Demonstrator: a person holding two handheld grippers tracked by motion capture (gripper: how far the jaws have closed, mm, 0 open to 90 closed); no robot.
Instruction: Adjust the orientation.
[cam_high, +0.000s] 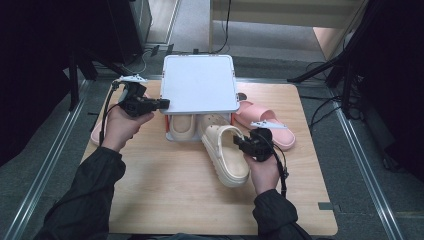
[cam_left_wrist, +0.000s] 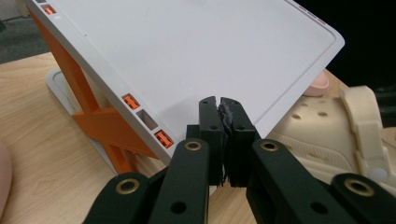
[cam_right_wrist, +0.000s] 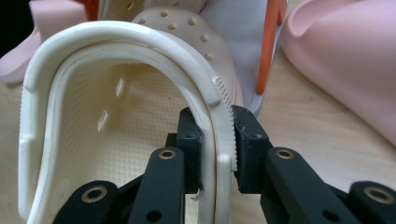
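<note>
**Cream clog gripped at its rim beside a white shoe rack**

On the wooden table (cam_high: 165, 195), a white two-tier shoe rack (cam_high: 200, 82) with orange side braces stands at the far middle. One cream clog (cam_high: 181, 126) lies on its lower shelf; a pink slipper (cam_high: 267, 125) lies to the right of the rack and another pink one (cam_high: 97, 132) to its left. The second cream clog (cam_high: 226, 155) rests in front of the rack, toe toward it. The right gripper (cam_high: 242, 144) has its jaws clamped on this clog's side wall, one pad inside the shoe and one outside, as the right gripper view shows (cam_right_wrist: 215, 140). The left gripper (cam_high: 162, 104) is held at the left edge of the rack's top shelf; in the left gripper view its jaws are pressed together with nothing between them (cam_left_wrist: 219, 105).
</note>
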